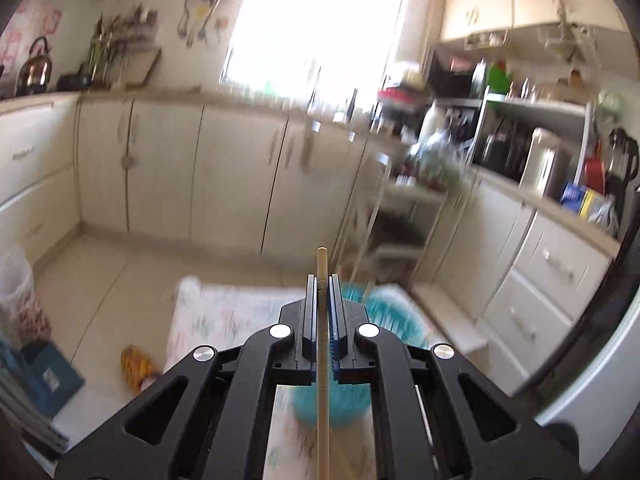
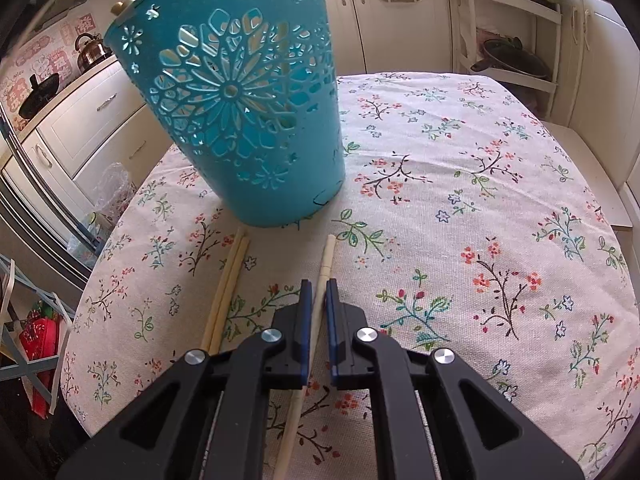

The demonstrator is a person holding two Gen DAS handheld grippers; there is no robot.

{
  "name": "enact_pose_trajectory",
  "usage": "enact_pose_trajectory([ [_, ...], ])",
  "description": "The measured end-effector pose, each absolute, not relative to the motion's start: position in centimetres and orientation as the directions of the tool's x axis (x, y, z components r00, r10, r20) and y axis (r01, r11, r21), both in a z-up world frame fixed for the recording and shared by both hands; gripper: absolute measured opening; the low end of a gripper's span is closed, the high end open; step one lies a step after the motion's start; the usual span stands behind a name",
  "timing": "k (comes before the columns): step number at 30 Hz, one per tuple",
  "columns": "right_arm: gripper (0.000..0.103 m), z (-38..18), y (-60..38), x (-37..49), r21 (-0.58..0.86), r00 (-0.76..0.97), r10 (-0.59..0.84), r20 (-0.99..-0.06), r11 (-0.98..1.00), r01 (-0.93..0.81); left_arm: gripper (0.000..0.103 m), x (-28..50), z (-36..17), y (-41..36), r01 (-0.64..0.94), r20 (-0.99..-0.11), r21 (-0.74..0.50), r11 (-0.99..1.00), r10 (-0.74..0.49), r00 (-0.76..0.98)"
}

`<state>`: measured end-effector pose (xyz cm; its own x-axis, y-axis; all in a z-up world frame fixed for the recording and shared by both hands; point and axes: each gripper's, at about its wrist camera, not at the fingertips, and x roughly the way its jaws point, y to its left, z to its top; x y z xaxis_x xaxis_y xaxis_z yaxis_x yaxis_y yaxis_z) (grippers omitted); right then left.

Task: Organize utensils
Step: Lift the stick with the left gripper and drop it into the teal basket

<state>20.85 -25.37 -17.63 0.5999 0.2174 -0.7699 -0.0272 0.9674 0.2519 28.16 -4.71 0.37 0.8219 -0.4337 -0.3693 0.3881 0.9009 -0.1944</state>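
Observation:
My left gripper (image 1: pixel 322 280) is shut on a wooden chopstick (image 1: pixel 322 360) and holds it high above the table, over a teal openwork basket (image 1: pixel 384 312) seen blurred below. In the right wrist view the same teal basket (image 2: pixel 244 112) stands on the floral tablecloth (image 2: pixel 460 208). My right gripper (image 2: pixel 318 284) is low over the cloth, its jaws nearly closed around a pale chopstick (image 2: pixel 326 264) that lies on the cloth between them. A pair of wooden chopsticks (image 2: pixel 228 284) lies to its left, ends near the basket's base.
Cream kitchen cabinets (image 1: pixel 180 168) ring the room. A white shelf trolley (image 2: pixel 516 36) stands beyond the table's far edge. A kettle (image 1: pixel 36 68) sits on the left counter. A red item (image 2: pixel 38 340) lies on the floor at left.

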Motion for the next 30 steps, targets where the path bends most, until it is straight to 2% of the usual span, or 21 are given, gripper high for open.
enact_pose_trajectory([
  [5, 0.008, -17.7, -25.5, 20.9, 0.262, 0.6, 0.224, -0.768, 0.965, -0.025, 0.005, 31.9, 3.2, -7.3, 0.382, -0.258, -0.215, 0.899, -0.429, 0.866],
  [11, 0.008, -17.8, -26.1, 21.0, 0.28, 0.6, 0.237, -0.764, 0.96, -0.023, 0.005, 35.8, 3.2, -9.8, 0.344, -0.205, -0.243, 0.907, -0.395, 0.895],
  [23, 0.008, -17.9, -27.3, 21.3, 0.314, 0.597, 0.263, -0.758, 0.949, -0.02, 0.005, 38.7, -1.1, -12.0, 0.341, -0.246, -0.246, 0.907, -0.399, 0.883],
  [30, 0.008, -17.9, -27.6, 21.4, 0.313, 0.596, 0.264, -0.758, 0.95, -0.023, 0.005, 37.2, -3.3, -12.8, 0.389, -0.338, -0.165, 0.906, -0.423, 0.841],
])
